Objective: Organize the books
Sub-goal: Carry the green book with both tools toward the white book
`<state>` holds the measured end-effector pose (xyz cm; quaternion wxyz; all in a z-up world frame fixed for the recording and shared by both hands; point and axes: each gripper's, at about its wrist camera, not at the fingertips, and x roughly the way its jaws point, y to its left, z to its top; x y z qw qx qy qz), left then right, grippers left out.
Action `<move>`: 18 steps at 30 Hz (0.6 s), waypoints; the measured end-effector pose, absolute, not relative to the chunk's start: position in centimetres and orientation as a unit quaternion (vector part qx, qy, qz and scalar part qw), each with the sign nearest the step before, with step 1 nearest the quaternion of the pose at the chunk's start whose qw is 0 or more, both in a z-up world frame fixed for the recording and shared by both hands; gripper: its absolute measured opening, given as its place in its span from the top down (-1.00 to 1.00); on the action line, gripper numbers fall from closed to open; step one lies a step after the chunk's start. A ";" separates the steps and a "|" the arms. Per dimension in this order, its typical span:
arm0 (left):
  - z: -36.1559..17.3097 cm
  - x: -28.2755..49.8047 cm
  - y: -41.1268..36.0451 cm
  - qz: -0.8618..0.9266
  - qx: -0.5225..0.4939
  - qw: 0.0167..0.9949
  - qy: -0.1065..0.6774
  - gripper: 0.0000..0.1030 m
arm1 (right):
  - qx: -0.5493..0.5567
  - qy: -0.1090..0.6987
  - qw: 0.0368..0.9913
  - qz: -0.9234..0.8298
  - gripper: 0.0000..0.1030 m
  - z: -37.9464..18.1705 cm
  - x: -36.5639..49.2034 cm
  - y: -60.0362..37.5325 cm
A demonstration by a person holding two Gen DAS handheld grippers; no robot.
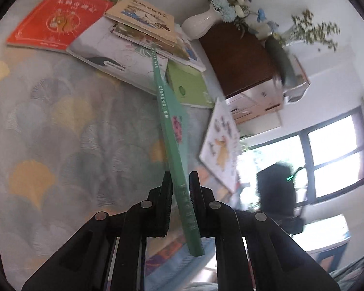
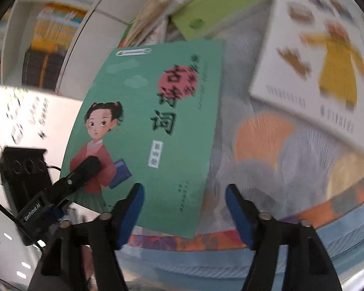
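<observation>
The left gripper point(image 1: 179, 194) has its black fingers point(image 1: 166, 201) squeezed tight on the green book point(image 1: 172, 131). It grips the book by its bottom edge, so the book stands up in the air above the bed cover point(image 1: 60, 126), which has fan shapes on it. In the right wrist view, the same green book point(image 2: 153, 131) shows its front, with a drawn girl on it. The right gripper point(image 2: 184, 206) has its blue fingers point(image 2: 133, 208) wide apart, and they hold nothing. The book is just ahead of them. Behind it lies a pile of books point(image 1: 123, 34), with a red book point(image 1: 58, 19) at the side. A white picture book point(image 1: 220, 143) looks tipped up on its edge, but it is blurry.
</observation>
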<state>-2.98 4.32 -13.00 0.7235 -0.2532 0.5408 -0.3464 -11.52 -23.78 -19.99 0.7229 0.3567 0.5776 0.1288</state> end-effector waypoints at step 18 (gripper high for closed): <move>-12.4 -1.0 4.3 -0.325 -0.200 0.732 0.564 0.80 | 0.507 0.487 0.686 0.190 0.25 -20.9 -13.4 -26.0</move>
